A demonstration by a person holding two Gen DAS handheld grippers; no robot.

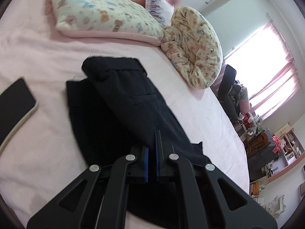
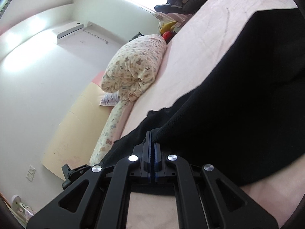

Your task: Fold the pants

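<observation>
The black pants (image 1: 122, 103) lie on the pink bed sheet (image 1: 38, 129), already folded over so that one layer rests upon the other, with the waistband toward the pillows. The left gripper (image 1: 151, 139) has its jaws closed together over the near end of the pants; whether cloth is pinched there I cannot tell. The right gripper (image 2: 152, 139) is also closed, and the black cloth (image 2: 238, 95) reaches up to its tips. A dark smartphone (image 1: 15, 103) lies on the sheet beside the pants. A bear-print pillow (image 1: 103, 13) and a rolled bear-print blanket (image 1: 194, 45) rest at the bed head.
</observation>
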